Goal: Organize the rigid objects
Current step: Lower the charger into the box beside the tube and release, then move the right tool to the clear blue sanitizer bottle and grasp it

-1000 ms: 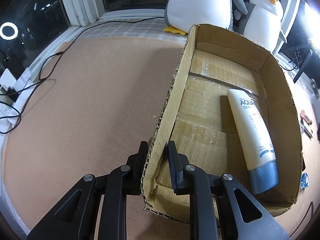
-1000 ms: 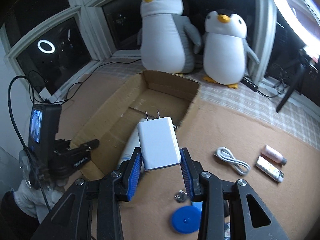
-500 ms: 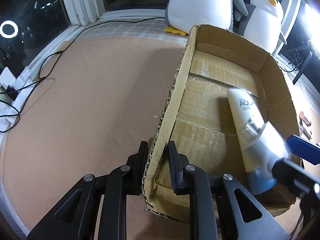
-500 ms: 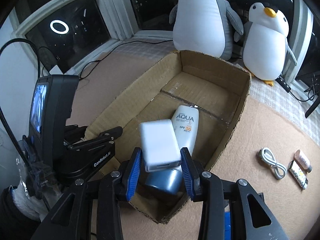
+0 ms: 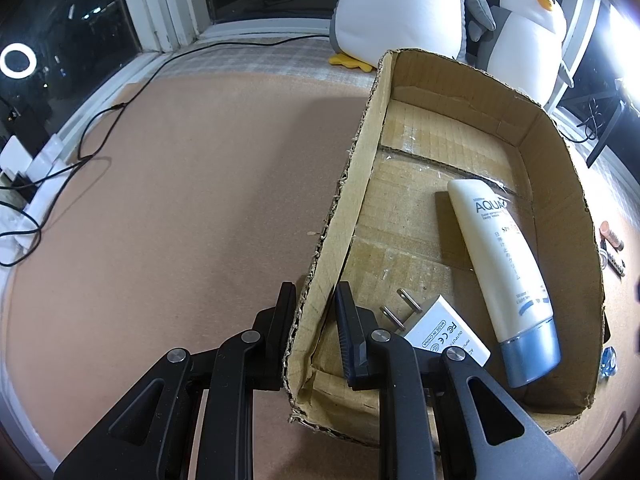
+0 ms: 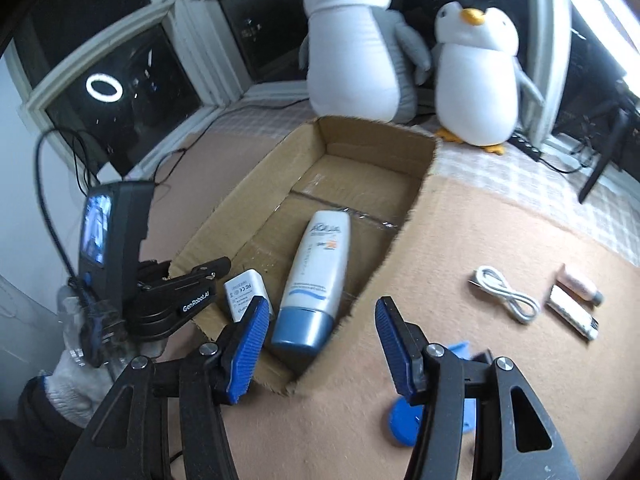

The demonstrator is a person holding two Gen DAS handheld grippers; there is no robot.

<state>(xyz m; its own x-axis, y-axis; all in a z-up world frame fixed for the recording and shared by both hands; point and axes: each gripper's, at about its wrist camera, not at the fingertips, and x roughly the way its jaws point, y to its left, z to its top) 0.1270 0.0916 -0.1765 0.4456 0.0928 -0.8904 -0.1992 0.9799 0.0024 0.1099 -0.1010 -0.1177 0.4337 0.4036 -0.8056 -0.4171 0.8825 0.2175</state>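
Note:
An open cardboard box [image 5: 556, 200] [image 6: 404, 184] lies on the tan mat. My left gripper [image 5: 314, 312] is shut on the box's left wall near its front corner. Inside lie a white tube with a blue cap [image 5: 504, 264] [image 6: 316, 268] and a white plug charger [image 5: 436, 330] [image 6: 244, 288], close to the left gripper. My right gripper [image 6: 320, 340] hovers over the box's near right corner; its jaws are opening and nothing is between them.
On the mat right of the box lie a coiled white cable [image 6: 506, 292], a pink tube [image 6: 580, 286], a white lighter-like stick [image 6: 572, 314] and a blue round lid [image 6: 404, 416]. Two plush penguins [image 6: 360, 40] [image 6: 478, 76] stand behind. A gloved hand [image 6: 80, 372] holds the left gripper.
The right gripper carried the charger over the box and let it go; the charger now lies on the box floor. The right gripper has drawn back and opened wider. The left gripper stayed put.

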